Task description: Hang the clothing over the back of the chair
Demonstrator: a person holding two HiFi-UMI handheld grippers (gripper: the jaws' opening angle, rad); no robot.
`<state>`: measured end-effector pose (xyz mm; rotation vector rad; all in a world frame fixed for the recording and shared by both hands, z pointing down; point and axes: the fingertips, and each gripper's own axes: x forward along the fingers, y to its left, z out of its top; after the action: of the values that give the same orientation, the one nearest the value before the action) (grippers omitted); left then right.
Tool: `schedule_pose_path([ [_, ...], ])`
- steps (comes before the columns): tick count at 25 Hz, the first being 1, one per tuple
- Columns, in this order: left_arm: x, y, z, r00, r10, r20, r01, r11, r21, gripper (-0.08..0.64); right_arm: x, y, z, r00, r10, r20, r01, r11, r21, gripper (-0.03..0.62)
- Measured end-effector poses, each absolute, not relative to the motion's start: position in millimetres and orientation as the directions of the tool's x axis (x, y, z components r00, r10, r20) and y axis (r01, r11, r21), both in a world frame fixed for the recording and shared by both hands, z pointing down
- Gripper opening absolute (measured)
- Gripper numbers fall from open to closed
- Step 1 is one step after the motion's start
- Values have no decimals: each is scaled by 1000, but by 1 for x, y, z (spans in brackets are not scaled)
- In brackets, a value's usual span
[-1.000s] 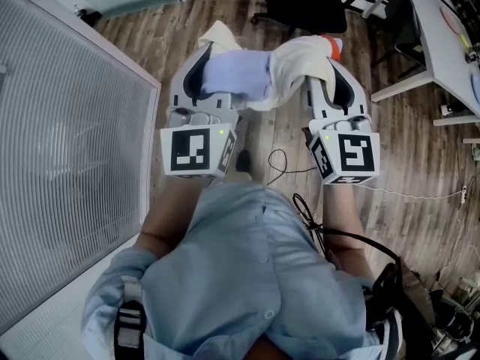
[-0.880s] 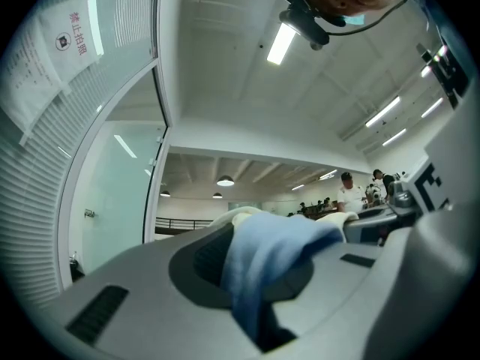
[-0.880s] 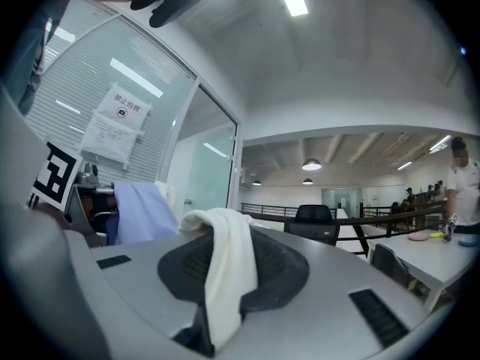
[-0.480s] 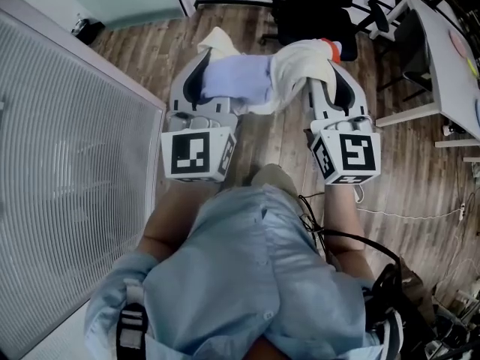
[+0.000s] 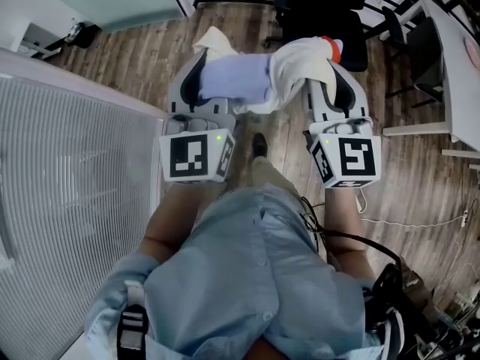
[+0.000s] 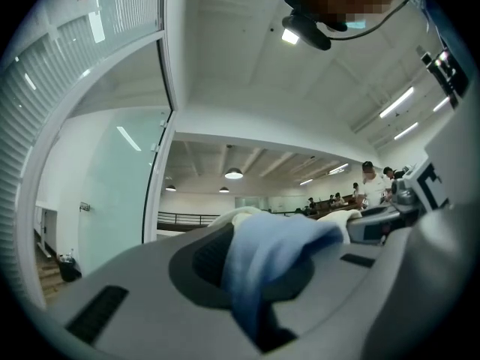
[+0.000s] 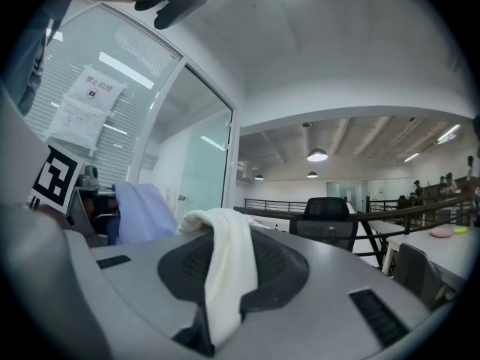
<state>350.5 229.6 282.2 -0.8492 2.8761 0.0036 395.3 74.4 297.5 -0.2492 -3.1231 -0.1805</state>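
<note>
Head view: the clothing [image 5: 259, 77], pale blue at one end and cream at the other, is held bunched between the left gripper [image 5: 212, 64] and the right gripper [image 5: 330, 57], above the wooden floor [image 5: 135, 58]. The black chair [image 5: 315, 6] is seen just beyond, and whether the clothing touches it cannot be told. Left gripper view: the fingers [image 6: 135, 283] are pinched nearly together on the blue fold; right gripper view: the fingers [image 7: 337, 276] are likewise clamped on the cream fold.

clothing [image 5: 251, 81]: blue and cream, bunched, slung between your left hand-held gripper [image 5: 210, 57] and right hand-held gripper [image 5: 330, 52] | chair [image 5: 315, 10]: black, just beyond
</note>
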Motion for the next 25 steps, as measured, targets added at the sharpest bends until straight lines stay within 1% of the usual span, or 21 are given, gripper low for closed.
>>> schedule_pose_path([
  [6,269,199,275,-838,-523,-157,-523,851,-46,41,306,45,289,-983,185,0,184,975,128,69],
  [12,199,185,262,-851,-496,-171,-495,868,-49,41,233,28,274,-977,213,-20,208,967,146,69],
  [19,126,190,270,-866,-474,-161,-474,879,-40,41,154,31,284,-972,234,1,231,962,145,69],
  [25,39,198,286,-868,-477,-135,-479,878,-23,41,70,37,298,-976,217,28,219,965,147,69],
])
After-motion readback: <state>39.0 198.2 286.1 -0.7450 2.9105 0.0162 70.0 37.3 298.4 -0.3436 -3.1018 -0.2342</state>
